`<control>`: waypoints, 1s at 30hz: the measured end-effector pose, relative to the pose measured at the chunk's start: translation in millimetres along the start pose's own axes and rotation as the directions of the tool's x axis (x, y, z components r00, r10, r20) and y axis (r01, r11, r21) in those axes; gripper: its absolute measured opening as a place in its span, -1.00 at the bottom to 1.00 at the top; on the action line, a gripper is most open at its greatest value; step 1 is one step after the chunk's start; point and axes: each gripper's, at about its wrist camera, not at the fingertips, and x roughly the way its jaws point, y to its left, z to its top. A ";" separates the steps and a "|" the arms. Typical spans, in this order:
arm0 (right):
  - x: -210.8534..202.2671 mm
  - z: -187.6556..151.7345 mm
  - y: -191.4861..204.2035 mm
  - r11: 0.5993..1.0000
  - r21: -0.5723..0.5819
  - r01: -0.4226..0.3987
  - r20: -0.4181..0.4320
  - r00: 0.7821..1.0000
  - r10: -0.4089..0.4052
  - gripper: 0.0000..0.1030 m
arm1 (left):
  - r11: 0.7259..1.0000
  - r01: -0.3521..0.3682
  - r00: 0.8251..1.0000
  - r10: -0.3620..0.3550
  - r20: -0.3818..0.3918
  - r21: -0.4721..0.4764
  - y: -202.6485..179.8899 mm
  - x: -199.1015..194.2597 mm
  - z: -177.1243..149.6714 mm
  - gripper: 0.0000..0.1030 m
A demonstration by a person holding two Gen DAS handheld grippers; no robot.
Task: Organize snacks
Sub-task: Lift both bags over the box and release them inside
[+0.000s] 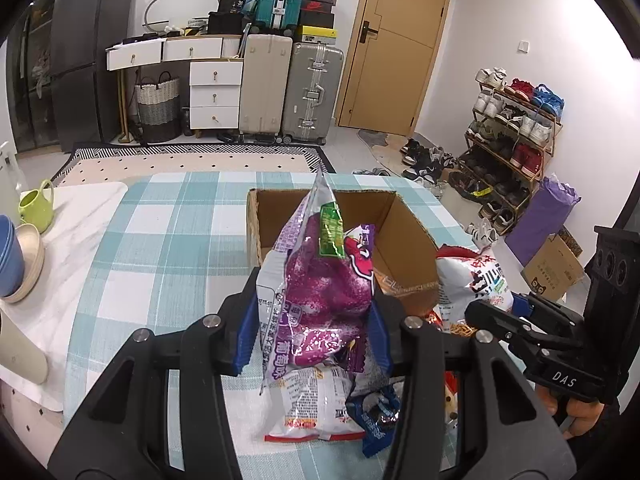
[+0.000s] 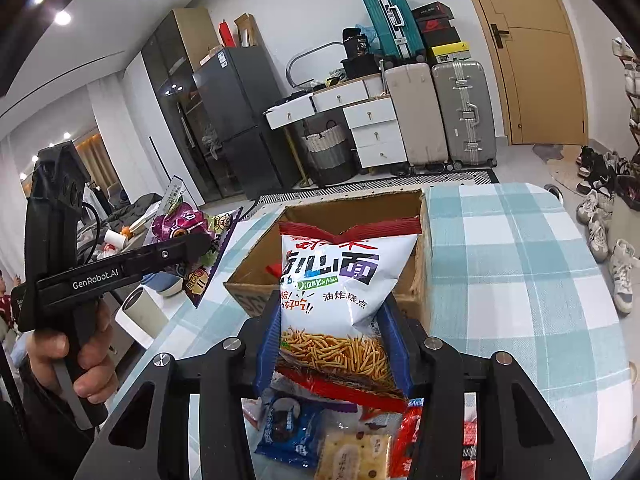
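Loose snack packets lie before cardboard box.

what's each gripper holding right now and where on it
The left gripper pinches the purple snack bag at its lower half; the right gripper pinches the white noodle-snack bag near its bottom, both above the table.

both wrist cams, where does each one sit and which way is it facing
Left wrist: on the left gripper, looking along its jaws at the purple snack bag they clamp, cardboard box beyond; right gripper at right.
Right wrist: on the right gripper, facing its clamped noodle snack bag and the box; left hand at left.
Shared: box, checked tablecloth, suitcases.
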 end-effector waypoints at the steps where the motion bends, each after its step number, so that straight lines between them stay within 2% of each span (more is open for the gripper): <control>1: 0.4 1.9 -1.2 1.000 0.000 0.004 0.002 1.000 -0.004 -0.09 | 1.000 0.001 1.000 -0.001 0.004 0.003 -0.3 0.6 3.3 -0.16; 15: 3.8 31.8 2.6 1.000 -0.009 -0.011 0.034 0.999 0.011 -0.09 | 1.000 -0.009 0.999 0.009 0.034 0.004 1.9 13.3 34.5 -0.16; 30: 49.9 51.0 -2.2 1.000 -0.012 0.021 -0.008 1.000 -0.021 -0.09 | 0.999 -0.027 1.000 0.027 -0.001 0.026 -3.9 54.6 46.4 -0.16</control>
